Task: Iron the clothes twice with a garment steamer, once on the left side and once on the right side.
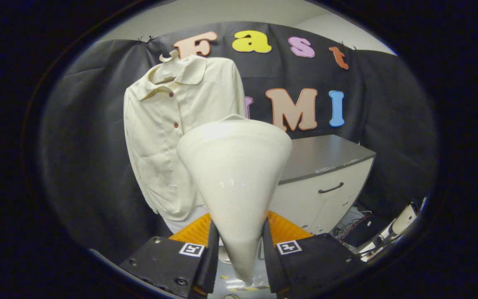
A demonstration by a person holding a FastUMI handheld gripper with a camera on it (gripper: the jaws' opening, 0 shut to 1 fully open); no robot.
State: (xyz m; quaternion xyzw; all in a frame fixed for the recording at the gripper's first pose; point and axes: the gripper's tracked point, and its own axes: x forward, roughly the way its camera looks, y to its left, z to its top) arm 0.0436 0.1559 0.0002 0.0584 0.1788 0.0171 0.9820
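While the hand-held gripper (237,245) points toward the booth's black cloth wall (81,166), its two fingers are clenched on the garment steamer (235,166), one pressing on each side of the narrow lower end; the steamer is a cream, cone-shaped body that widens upward from between the fingers to a broad, rounded head; the head stands just in front of the shirt's right-hand edge as seen from the gripper, and whether it touches the fabric cannot be told.

The shirt (168,137), pale cream with a collar and small reddish buttons (176,125) down the front, hangs on a light hanger (168,58) against the cloth wall, beyond the fingers and to their left; its front faces the camera, slightly turned, with one sleeve hanging down along the near side; soft creases show across the lower front.

Beyond the fingers to the right stands a white cabinet (326,195) with a grey top surface (322,153) and a dark handle (330,189) on its front; it sits against the cloth wall, beside the shirt and partly hidden by the steamer; past the cabinet's lower corner, a tangle of cables and equipment (371,232) lies on the floor.
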